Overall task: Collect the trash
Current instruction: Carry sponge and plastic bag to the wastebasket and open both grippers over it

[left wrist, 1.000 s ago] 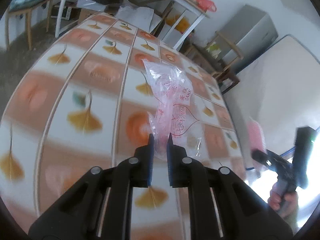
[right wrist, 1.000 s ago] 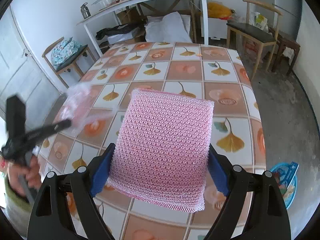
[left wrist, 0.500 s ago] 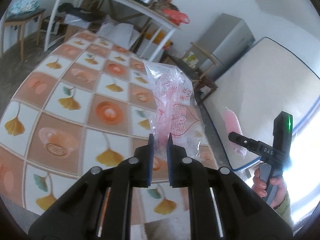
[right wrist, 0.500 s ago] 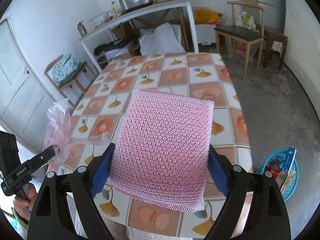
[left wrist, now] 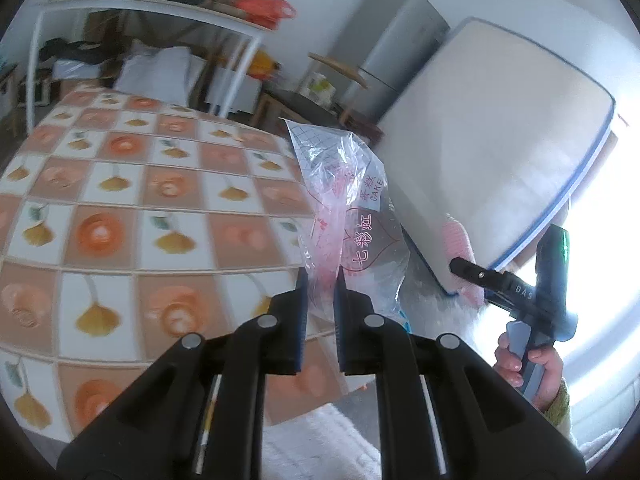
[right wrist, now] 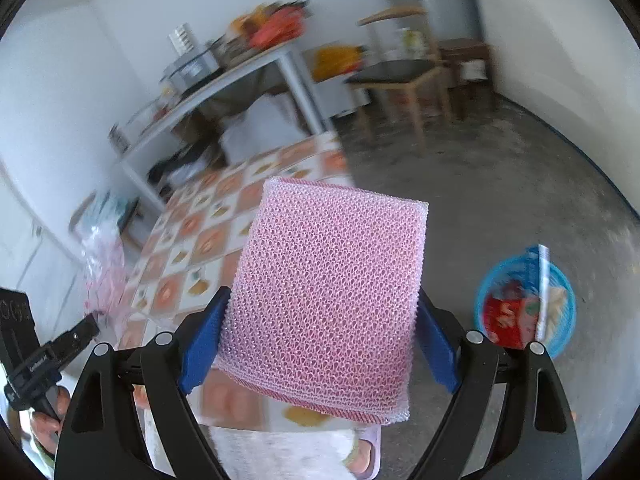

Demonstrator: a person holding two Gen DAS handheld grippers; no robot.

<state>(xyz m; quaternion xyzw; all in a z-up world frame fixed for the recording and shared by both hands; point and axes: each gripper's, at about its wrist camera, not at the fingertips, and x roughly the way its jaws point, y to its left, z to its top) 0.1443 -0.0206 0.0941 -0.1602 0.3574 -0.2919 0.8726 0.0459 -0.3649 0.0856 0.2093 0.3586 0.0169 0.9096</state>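
Note:
My left gripper (left wrist: 320, 280) is shut on a clear plastic bag (left wrist: 352, 216) with pink print and holds it in the air past the table's right edge. The bag also shows at the left of the right wrist view (right wrist: 102, 268). My right gripper (right wrist: 320, 308) is shut on a pink mesh sponge (right wrist: 332, 292), held upright over the table's near corner. The right gripper shows in the left wrist view (left wrist: 460, 265) with the sponge (left wrist: 456, 240) edge-on. A blue trash basket (right wrist: 560, 340) with wrappers stands on the floor at the right.
The table with the orange-and-white tiled cloth (left wrist: 120, 216) lies at the left. A mattress (left wrist: 492, 152) leans on the wall at the right. A white shelf table (right wrist: 248, 68), wooden chairs (right wrist: 400, 80) and a grey fridge (left wrist: 388, 48) stand behind.
Both grippers have pulled back from the table and swung right with their loads. The blue basket on the floor now sits closer and larger in the right wrist view.

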